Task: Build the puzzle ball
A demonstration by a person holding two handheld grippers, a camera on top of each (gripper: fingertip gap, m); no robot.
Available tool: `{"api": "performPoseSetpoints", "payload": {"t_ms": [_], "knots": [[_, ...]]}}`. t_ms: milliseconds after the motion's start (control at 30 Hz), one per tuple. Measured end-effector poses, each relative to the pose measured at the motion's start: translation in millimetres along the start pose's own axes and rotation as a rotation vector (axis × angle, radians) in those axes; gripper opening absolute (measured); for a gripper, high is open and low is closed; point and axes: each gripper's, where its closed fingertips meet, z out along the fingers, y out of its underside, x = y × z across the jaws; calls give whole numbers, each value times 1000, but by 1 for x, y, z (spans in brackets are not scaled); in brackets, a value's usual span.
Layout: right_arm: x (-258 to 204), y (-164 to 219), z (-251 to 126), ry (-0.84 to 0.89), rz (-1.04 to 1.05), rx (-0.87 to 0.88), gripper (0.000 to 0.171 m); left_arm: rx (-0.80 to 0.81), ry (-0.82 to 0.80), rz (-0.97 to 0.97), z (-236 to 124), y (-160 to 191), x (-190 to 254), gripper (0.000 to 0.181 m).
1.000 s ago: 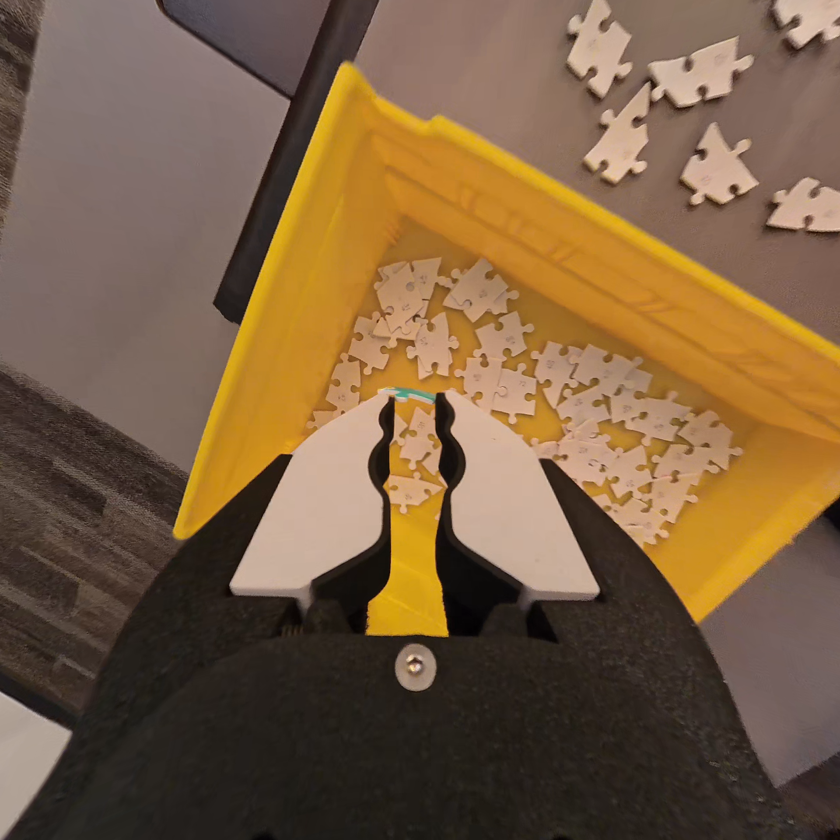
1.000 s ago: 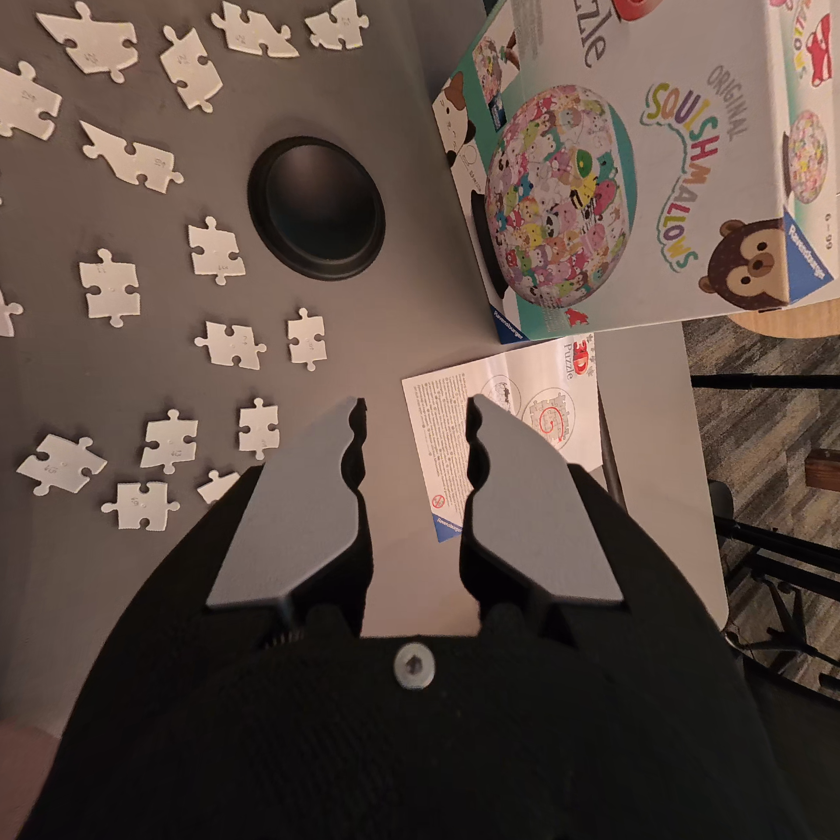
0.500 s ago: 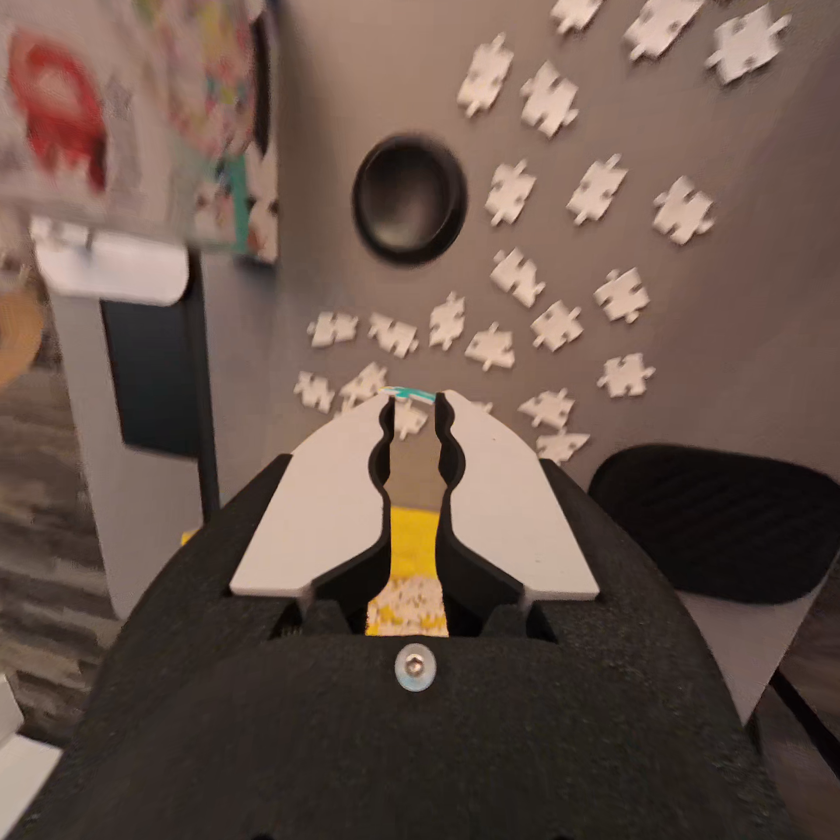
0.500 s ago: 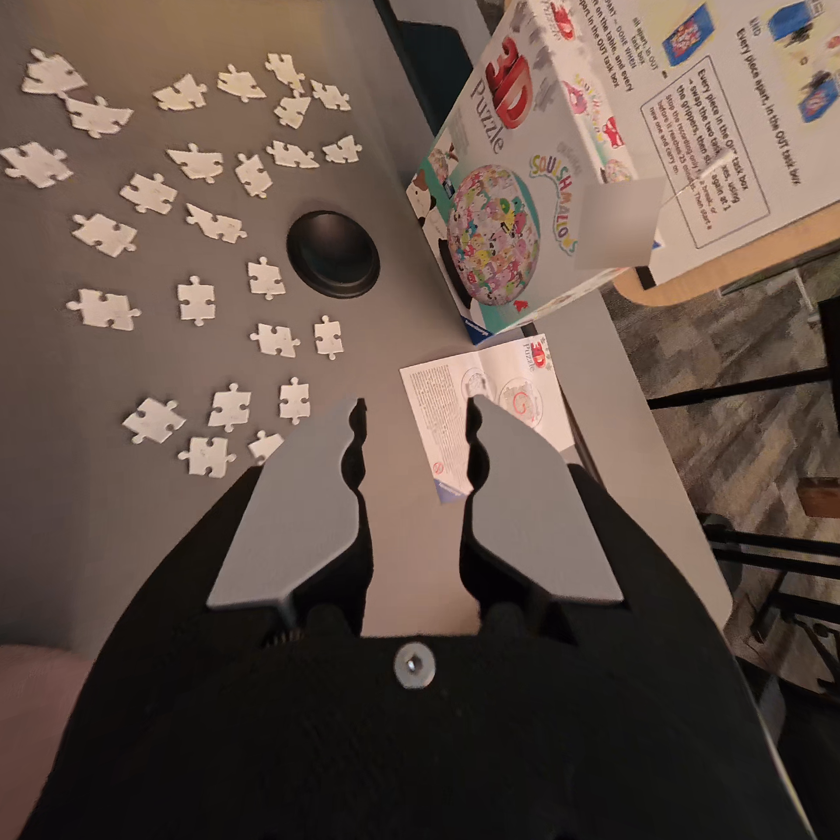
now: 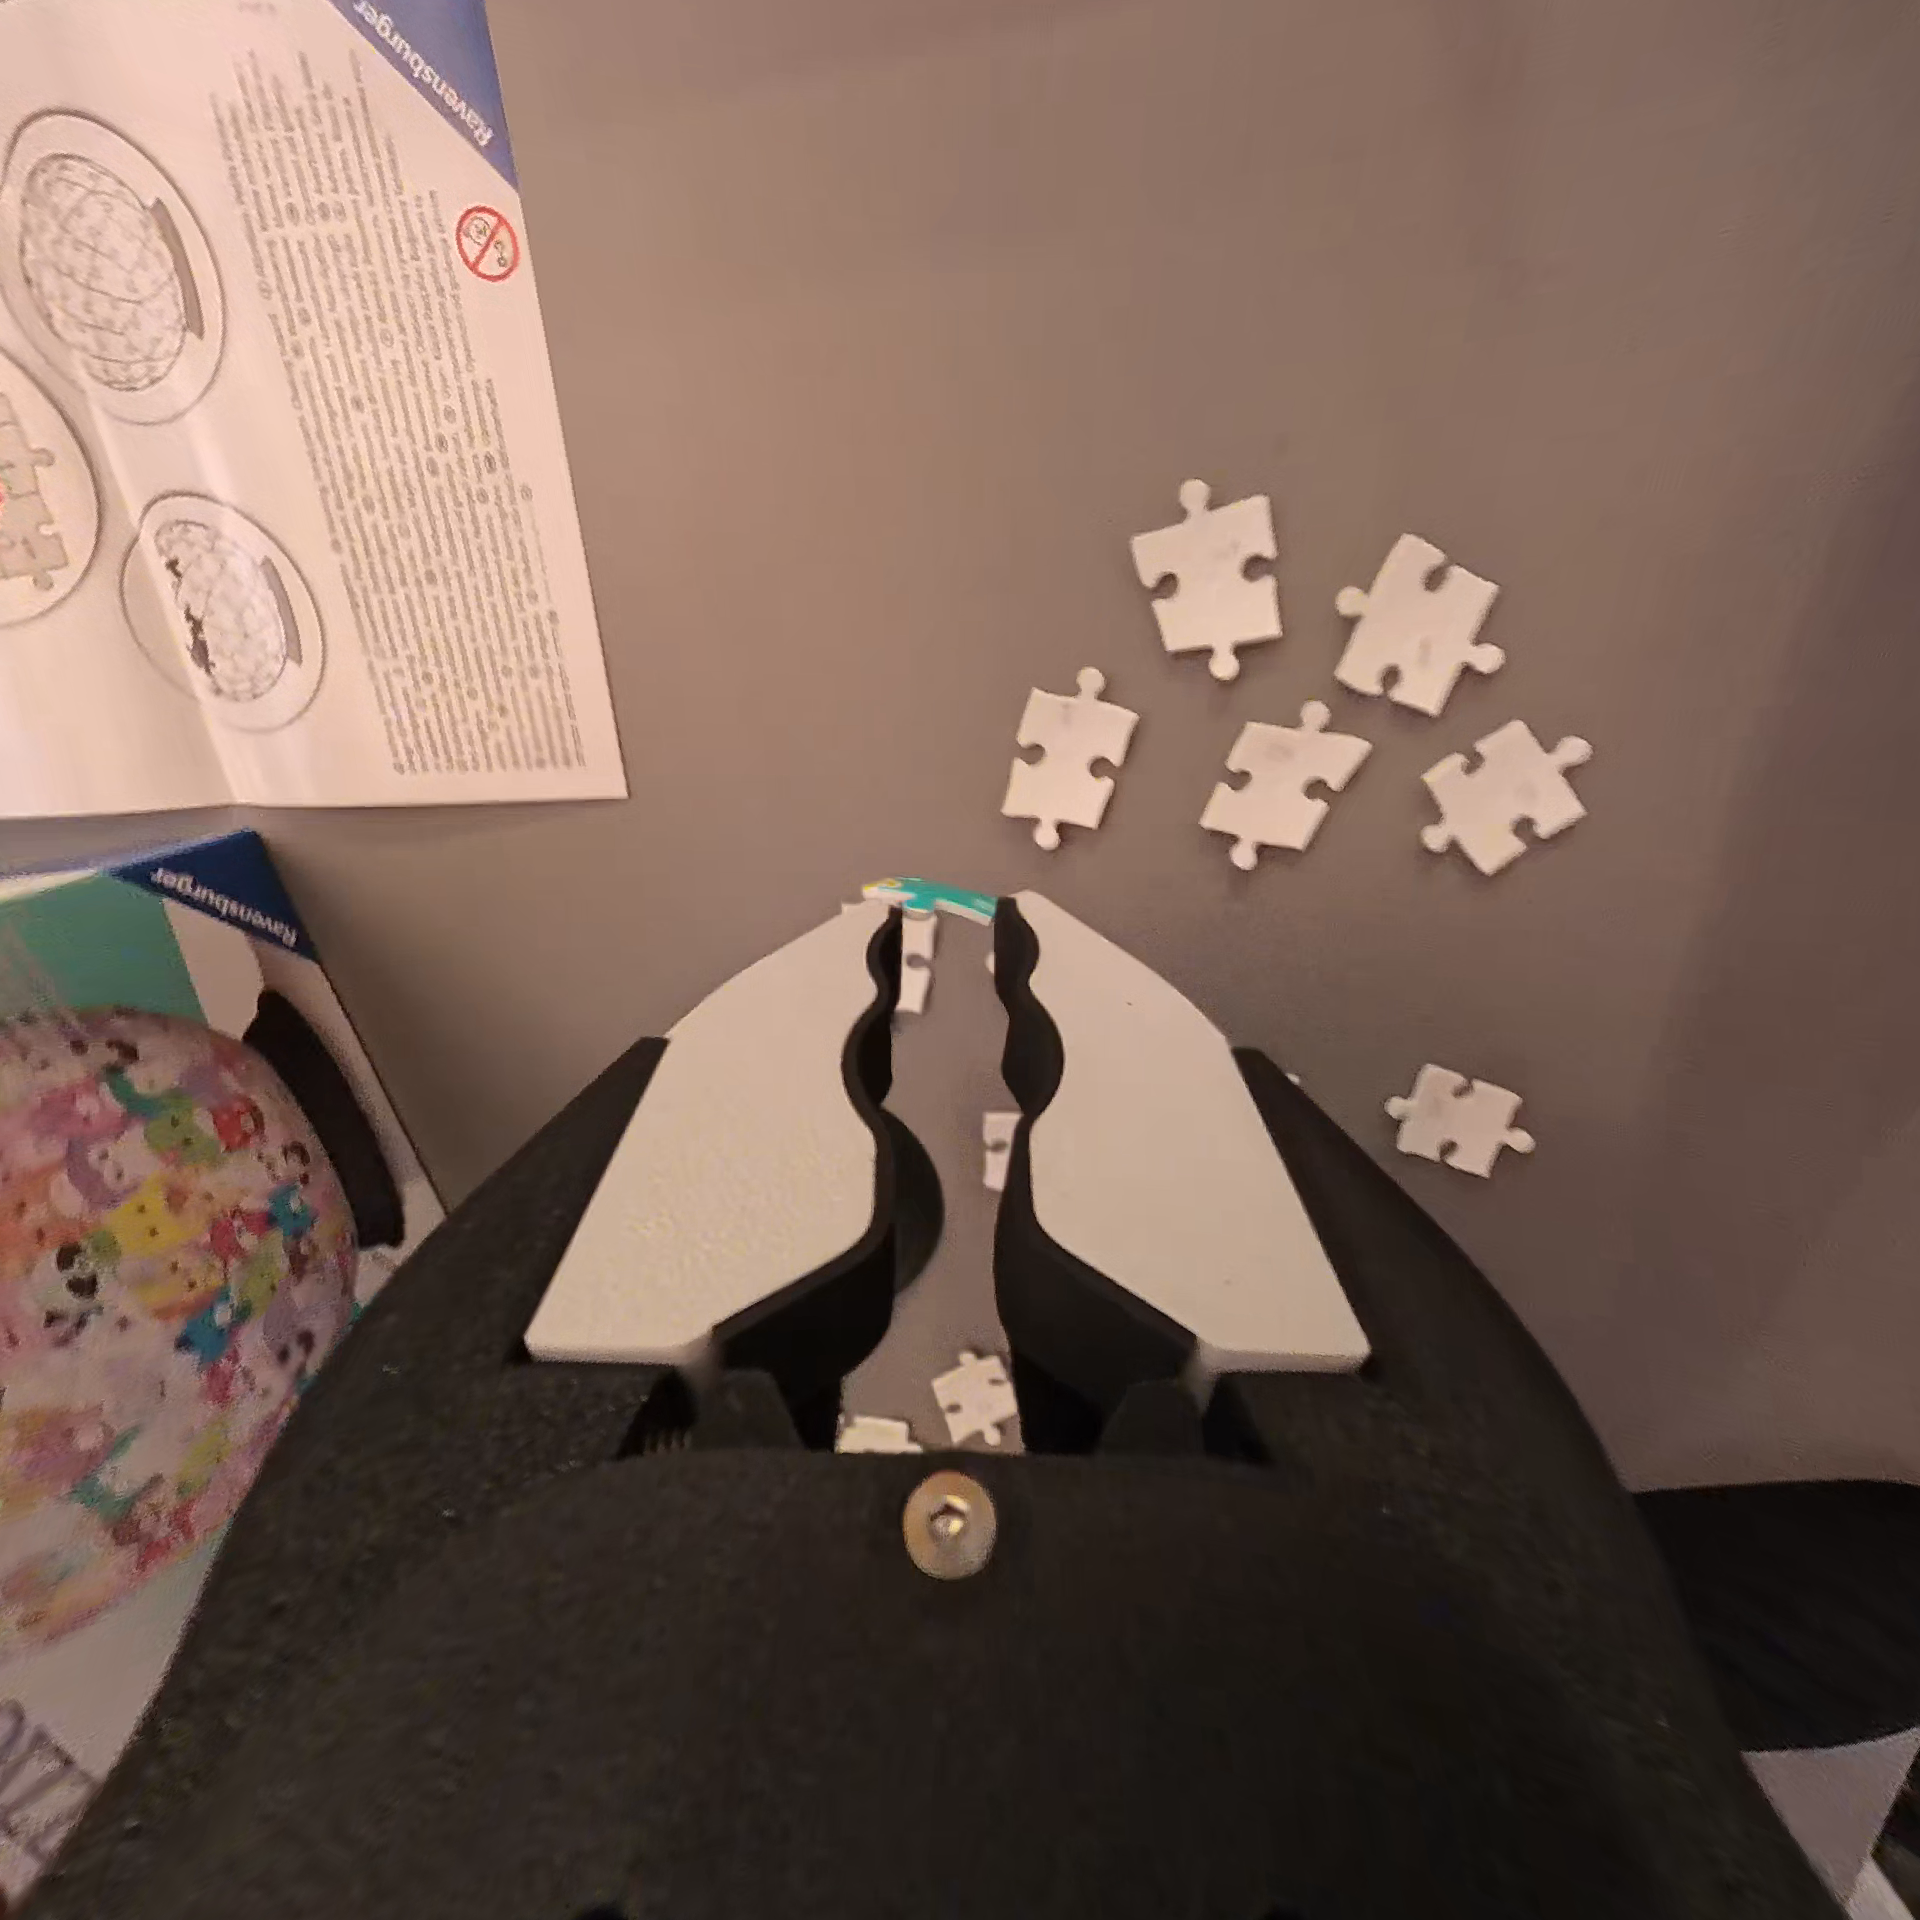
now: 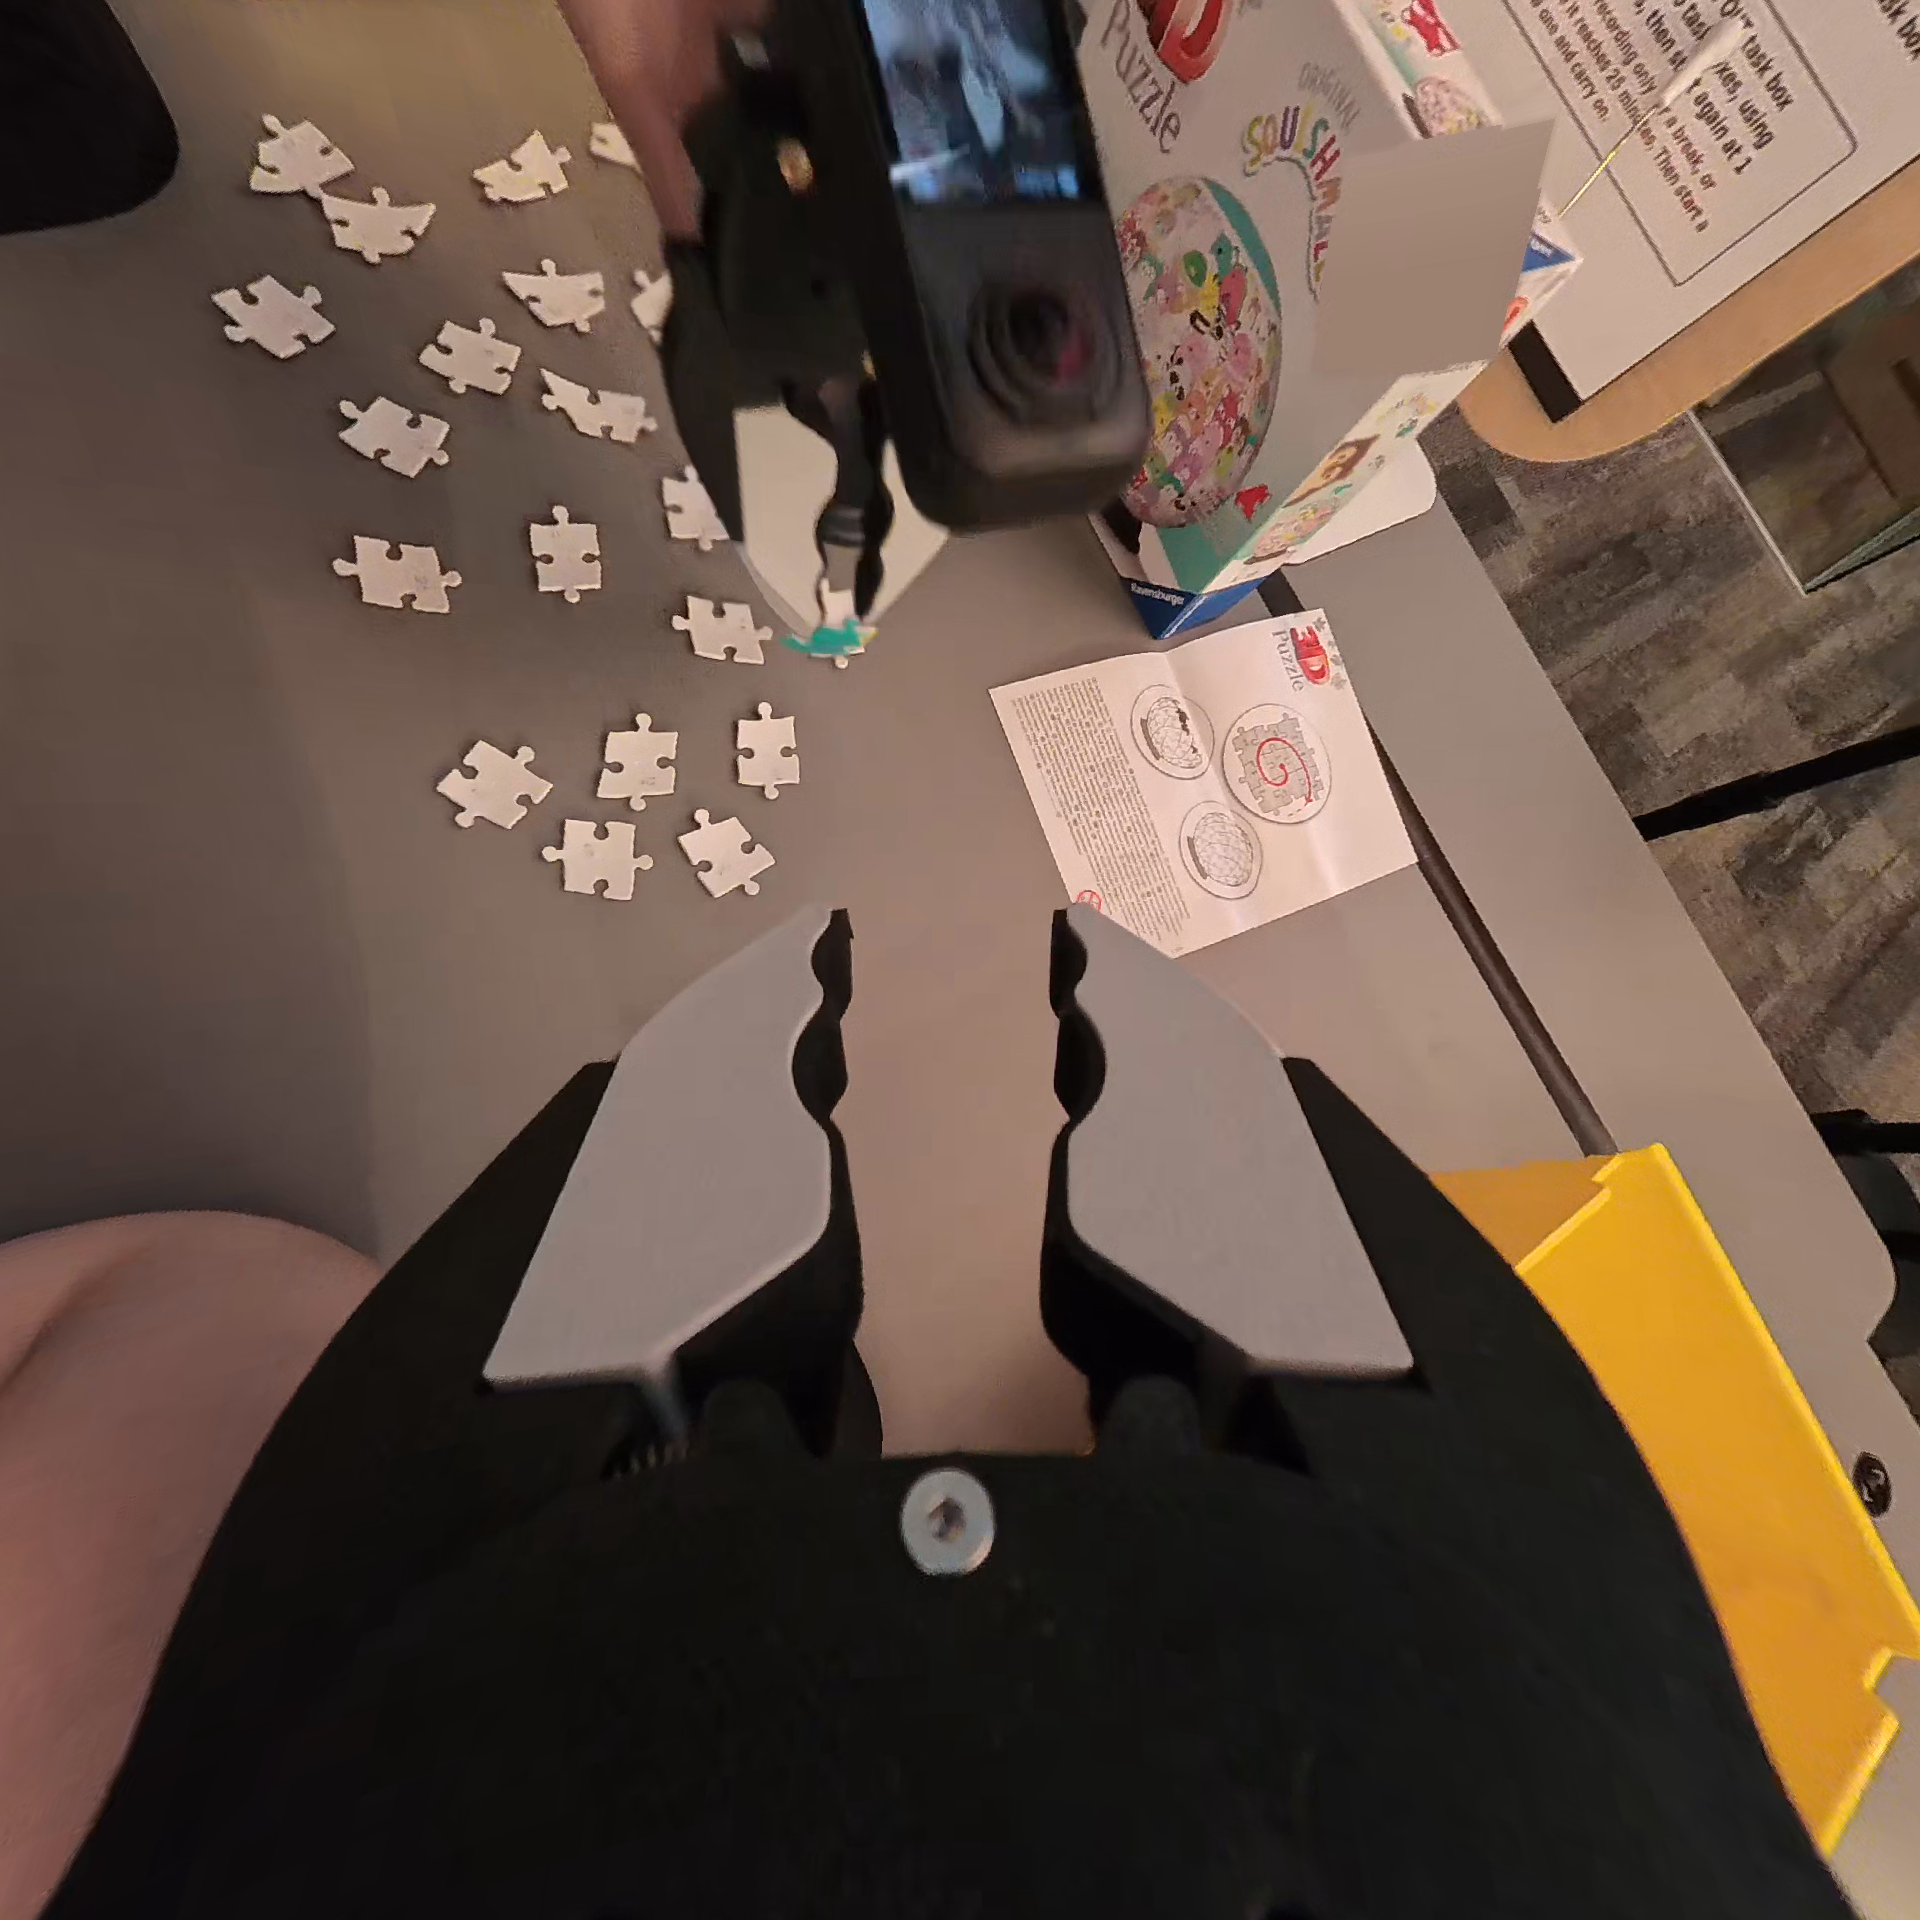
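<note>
My left gripper [image 5: 932, 906] is shut on a puzzle piece [image 5: 928, 896] with a teal printed face, held just above the grey table [image 5: 935, 416]. The right wrist view shows the same gripper [image 6: 831, 613] with that piece [image 6: 828, 638] low over the table. Several white face-down pieces [image 5: 1294, 779] lie to its right; they also show in the right wrist view [image 6: 634, 764]. My right gripper [image 6: 951, 925] is open and empty, above bare table near the front edge.
The instruction leaflet [image 5: 291, 416] lies at the left; it also shows in the right wrist view [image 6: 1205, 779]. The puzzle box [image 5: 125, 1247] stands at the left, also seen in the right wrist view [image 6: 1299, 312]. The yellow bin [image 6: 1683, 1403] sits at the right. The gap from one gripper's tips to the other's is roughly 20 cm.
My left gripper has carried the teal piece from the yellow bin across to the table and down near the loose pieces. My right gripper has drawn back and stayed open.
</note>
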Motion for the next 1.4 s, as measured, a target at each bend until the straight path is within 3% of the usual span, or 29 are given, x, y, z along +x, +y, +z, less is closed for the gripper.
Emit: {"api": "performPoseSetpoints", "payload": {"t_ms": [300, 433, 533, 667, 833, 967, 1100, 1233, 1333, 1400], "knots": [[2, 7, -6, -15, 25, 47, 36, -225, -4, 30, 51, -10, -28, 16], [2, 7, -7, -31, 26, 69, 36, -219, 17, 38, 60, -20, -26, 11], [3, 8, -5, -42, 34, 73, 36, -175, 69, -19, 57, -25, -23, 19], [9, 7, -5, -27, 45, 89, 36, 16, 76, -104, 22, -33, -29, 34], [18, -3, -10, 15, 42, 139, 36, 411, 72, -228, -79, -11, -19, 46], [19, -21, -10, 32, -2, 182, 36, 679, -9, -324, -165, 53, 6, 60], [17, -48, -4, 37, -55, 226, 36, 664, -295, -534, -212, 175, -8, 61], [14, -80, 12, 35, -107, 252, 37, 580, -325, -843, -216, 299, -19, 57], [8, -101, 30, 34, -152, 239, 37, 393, -365, -1062, -190, 391, -33, 51], [4, -109, 43, 36, -180, 213, 37, 264, -316, -1185, -164, 434, -35, 47]]}}
